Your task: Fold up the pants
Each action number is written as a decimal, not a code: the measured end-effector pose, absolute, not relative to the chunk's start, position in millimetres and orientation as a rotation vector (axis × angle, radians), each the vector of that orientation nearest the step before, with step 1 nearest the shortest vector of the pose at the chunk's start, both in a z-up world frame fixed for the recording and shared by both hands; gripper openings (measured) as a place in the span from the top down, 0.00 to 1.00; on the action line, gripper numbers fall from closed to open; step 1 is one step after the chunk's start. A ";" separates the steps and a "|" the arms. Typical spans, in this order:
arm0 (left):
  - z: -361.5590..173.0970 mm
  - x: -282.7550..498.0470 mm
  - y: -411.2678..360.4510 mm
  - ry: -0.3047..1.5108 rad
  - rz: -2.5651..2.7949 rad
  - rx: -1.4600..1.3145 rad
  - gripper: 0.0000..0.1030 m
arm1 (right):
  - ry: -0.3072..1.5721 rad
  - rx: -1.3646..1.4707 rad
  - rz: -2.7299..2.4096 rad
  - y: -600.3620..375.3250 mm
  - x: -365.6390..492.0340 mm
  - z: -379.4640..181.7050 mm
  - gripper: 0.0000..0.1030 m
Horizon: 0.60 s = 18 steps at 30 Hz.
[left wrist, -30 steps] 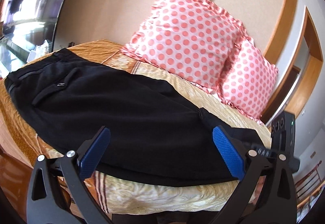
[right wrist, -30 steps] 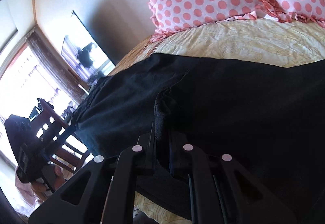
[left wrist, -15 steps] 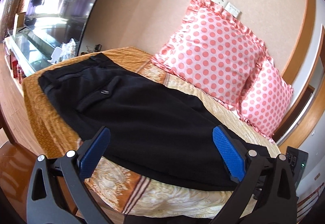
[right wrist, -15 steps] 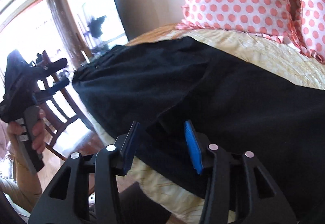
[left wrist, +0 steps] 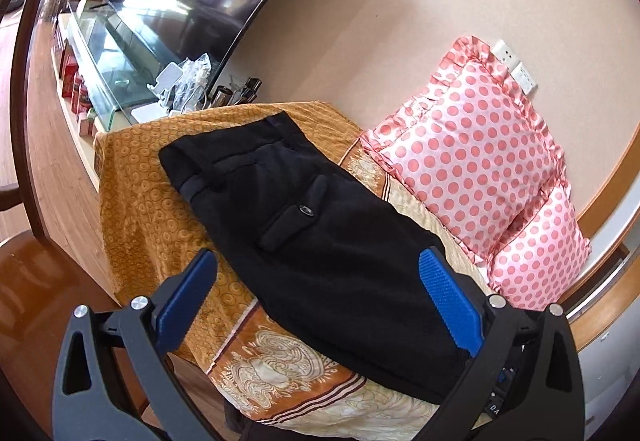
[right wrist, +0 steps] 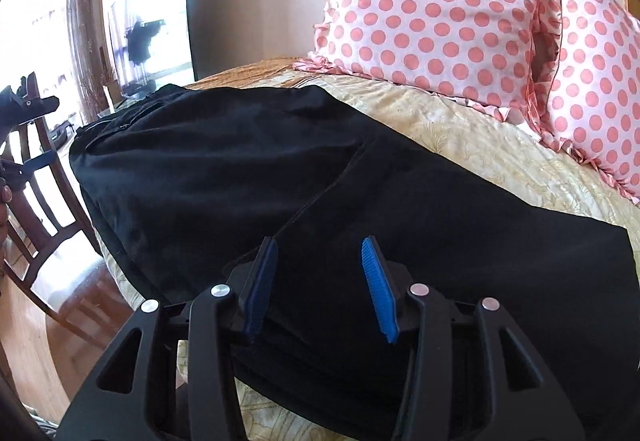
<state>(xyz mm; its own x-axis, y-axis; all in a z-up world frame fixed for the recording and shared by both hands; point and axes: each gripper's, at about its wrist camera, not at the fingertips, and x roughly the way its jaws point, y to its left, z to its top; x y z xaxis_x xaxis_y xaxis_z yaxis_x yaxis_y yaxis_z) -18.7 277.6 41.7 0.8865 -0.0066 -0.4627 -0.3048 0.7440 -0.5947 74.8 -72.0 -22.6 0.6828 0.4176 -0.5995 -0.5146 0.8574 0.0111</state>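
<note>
Black pants (left wrist: 320, 241) lie flat on the bed, folded lengthwise, waistband at the far left and back pocket with a button facing up. They also fill the right wrist view (right wrist: 360, 181). My left gripper (left wrist: 316, 301) is open and empty, raised above the bed's near edge over the pants. My right gripper (right wrist: 320, 281) is open and empty, just above the pants near the front edge. The left gripper also shows at the left edge of the right wrist view (right wrist: 20, 109).
The bed has a gold patterned cover (left wrist: 140, 201). Two pink polka-dot pillows (left wrist: 472, 149) (right wrist: 432, 1) lean on the wall behind the pants. A TV and glass stand with clutter (left wrist: 132, 53) are at the left. A wooden chair (right wrist: 44, 185) stands beside the bed.
My right gripper has let go of the pants fabric, opened and pulled back. My left gripper has lifted and drawn back from the bed, still open.
</note>
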 end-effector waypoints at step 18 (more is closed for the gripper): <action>9.7 35.0 357.1 0.584 0.138 -1.007 0.03 | 0.673 -0.047 0.562 -83.6 85.4 -27.4 0.48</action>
<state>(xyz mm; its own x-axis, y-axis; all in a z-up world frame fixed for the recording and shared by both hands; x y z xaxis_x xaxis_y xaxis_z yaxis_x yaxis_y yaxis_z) 35.0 357.1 9.7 0.8394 -0.1534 -0.5214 -0.3707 0.5398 -0.7557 85.4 -83.6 -27.4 0.6395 0.4781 -0.6021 -0.5077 0.8507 0.1363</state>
